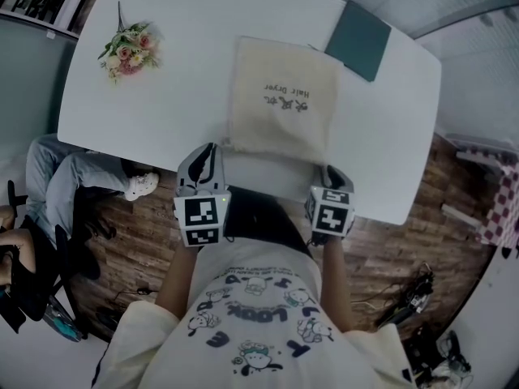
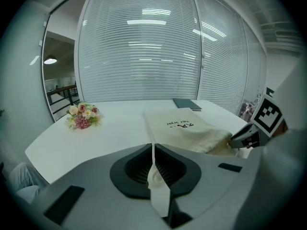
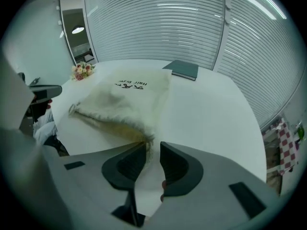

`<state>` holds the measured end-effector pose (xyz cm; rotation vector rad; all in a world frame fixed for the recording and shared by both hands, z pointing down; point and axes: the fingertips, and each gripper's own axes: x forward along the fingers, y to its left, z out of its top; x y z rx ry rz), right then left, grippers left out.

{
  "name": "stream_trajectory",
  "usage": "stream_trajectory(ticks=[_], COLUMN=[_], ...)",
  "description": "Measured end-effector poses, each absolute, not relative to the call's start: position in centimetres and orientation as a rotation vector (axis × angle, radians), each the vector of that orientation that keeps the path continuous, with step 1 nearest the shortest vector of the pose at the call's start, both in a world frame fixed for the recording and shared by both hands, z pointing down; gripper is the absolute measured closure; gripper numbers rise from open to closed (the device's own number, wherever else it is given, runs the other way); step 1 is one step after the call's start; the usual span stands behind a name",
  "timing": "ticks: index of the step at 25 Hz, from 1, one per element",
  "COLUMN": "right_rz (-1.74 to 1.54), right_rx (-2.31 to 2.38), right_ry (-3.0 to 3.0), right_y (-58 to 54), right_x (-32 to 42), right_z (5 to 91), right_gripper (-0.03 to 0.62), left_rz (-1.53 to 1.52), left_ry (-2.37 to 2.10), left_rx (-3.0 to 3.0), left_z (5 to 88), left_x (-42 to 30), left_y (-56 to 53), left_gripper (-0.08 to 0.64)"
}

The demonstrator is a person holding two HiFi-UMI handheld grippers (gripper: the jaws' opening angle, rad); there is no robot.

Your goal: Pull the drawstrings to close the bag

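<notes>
A cream drawstring bag with dark print lies flat in the middle of the white table, its mouth toward me. My left gripper is at the mouth's left corner. In the left gripper view it is shut on a thin white drawstring whose knotted end lies between the jaws. My right gripper is at the mouth's right corner. In the right gripper view its jaws stand apart with a gap, and the bag's gathered mouth edge ends at the left jaw's tip.
A small bunch of flowers lies at the table's far left. A dark green notebook sits at the far right, just past the bag. A person sits left of the table. The table's near edge runs right under both grippers.
</notes>
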<state>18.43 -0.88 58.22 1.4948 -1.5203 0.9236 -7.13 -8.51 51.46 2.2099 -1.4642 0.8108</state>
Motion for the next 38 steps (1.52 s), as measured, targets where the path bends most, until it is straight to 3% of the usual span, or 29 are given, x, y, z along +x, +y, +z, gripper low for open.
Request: stream_trajectory(ticks=[6,10,16,22,29,31,33,38], right_rz=[0.896,0.931,0.863,0.849,0.874,0.886,0.886,0.893], right_rx=[1.514,1.494,1.359,1.267,1.186,1.187,1.189,1.177], right_ry=[-1.520,-1.562,-1.616,-1.658,-1.686,-1.689,-1.688,-1.680], right_y=[-1.2,-1.1,-1.4,-1.0,-0.5,-0.5,-0.5,-0.4], right_x=[19.1,18.3,16.5,15.7,15.9,15.9,16.0,16.1], right_z=[57.1,57.4,58.1,58.8,58.9,58.9,58.9,59.0], right_gripper=[0.489,0.428,0.423,0.514,0.557,0.558,0.558,0.558], left_rz=[0.813,0.810,0.828,0.893,1.054,1.115,1.164,1.424], left_ry=[-1.460,-1.456,-1.411,-1.330,-1.160,-1.086,-1.011,-0.815], left_rx=[2.212,2.220,2.248,2.266,2.328,2.361,2.400,2.489], left_z=[51.5,51.3,51.6,52.3,53.8,54.1,54.4,56.2], left_x=[-7.6,-7.3,-7.3,-8.2,-8.4,-7.8,-7.1,-6.0], left_y=[-8.8,-8.8,-8.6,-8.3,-7.5,-7.1,-7.0,-6.8], left_gripper=[0.509,0.509,0.509,0.509,0.509,0.483,0.373,0.324])
